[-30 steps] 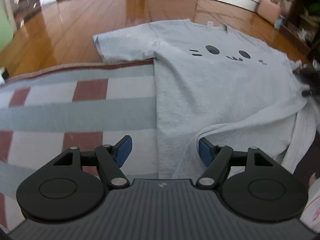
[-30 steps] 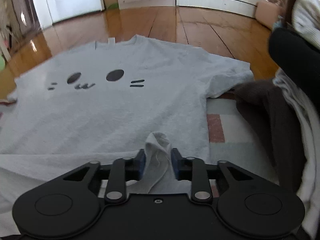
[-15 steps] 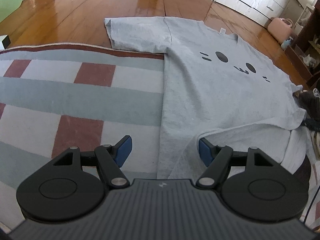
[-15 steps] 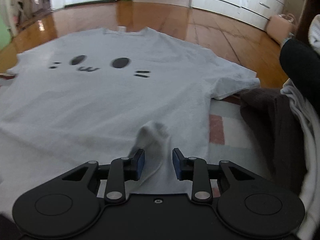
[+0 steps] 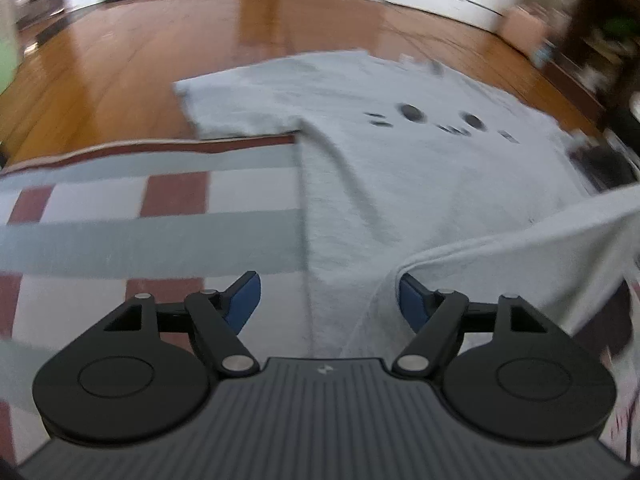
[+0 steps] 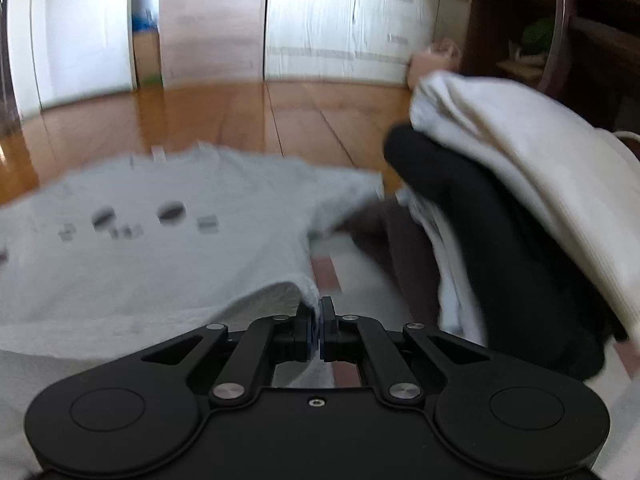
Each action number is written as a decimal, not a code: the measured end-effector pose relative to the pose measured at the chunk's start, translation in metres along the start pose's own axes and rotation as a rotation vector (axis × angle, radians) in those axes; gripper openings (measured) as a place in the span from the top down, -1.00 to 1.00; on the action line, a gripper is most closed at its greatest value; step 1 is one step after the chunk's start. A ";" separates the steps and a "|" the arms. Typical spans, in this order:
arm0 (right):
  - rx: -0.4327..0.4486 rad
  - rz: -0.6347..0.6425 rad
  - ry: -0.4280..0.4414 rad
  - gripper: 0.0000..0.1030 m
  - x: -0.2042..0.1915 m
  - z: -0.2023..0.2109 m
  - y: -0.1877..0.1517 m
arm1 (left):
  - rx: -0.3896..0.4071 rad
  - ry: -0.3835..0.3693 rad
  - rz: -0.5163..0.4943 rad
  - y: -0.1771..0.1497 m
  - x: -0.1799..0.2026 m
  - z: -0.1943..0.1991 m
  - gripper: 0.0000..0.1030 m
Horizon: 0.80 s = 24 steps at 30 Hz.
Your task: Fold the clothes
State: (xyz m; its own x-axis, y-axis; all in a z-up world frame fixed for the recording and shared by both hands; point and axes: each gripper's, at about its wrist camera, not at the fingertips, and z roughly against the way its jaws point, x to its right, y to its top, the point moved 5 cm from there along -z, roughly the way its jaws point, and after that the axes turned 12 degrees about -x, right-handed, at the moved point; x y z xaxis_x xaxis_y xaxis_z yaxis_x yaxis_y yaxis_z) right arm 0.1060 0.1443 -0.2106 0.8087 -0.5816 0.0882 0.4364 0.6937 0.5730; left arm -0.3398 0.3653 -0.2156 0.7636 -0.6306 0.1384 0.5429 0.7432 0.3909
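Note:
A light grey T-shirt with a small cat face lies flat, half on the striped rug, half on the wooden floor. My left gripper hovers over the shirt's near left corner, its jaws wide and opening a little more. The folded-up hem runs between the blue pads, close to the right one, and neither presses on it. In the right wrist view my right gripper is shut on the hem's right corner and holds that part of the T-shirt off the floor.
A pile of other clothes, white cloth over black cloth, sits close on the right of the shirt. Wooden floor stretches beyond it to white drawers and dark shelving at the back right.
My right gripper has closed on the hem fold that stood between its pads and risen with it. The hem's right side now hangs higher. The left gripper stays over the left corner.

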 end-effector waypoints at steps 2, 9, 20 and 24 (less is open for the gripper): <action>-0.027 0.031 -0.027 0.95 0.004 -0.011 0.005 | -0.061 -0.034 -0.095 0.001 0.004 0.001 -0.43; -0.050 0.123 -0.066 0.95 -0.006 -0.020 0.032 | -0.192 0.005 -0.166 0.003 -0.016 0.009 -0.45; -0.077 0.146 -0.077 0.97 -0.018 -0.036 0.029 | 0.032 0.098 0.141 -0.018 0.002 0.061 -0.38; -0.073 0.135 -0.047 0.97 -0.019 -0.035 0.029 | 0.094 -0.034 0.080 -0.020 0.033 0.070 -0.36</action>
State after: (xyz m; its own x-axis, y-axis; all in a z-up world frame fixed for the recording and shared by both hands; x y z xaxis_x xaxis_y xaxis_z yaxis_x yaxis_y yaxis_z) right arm 0.1176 0.1904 -0.2244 0.8436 -0.4985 0.1995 0.3536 0.7954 0.4922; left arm -0.3498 0.3138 -0.1549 0.7903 -0.5783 0.2027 0.4440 0.7684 0.4609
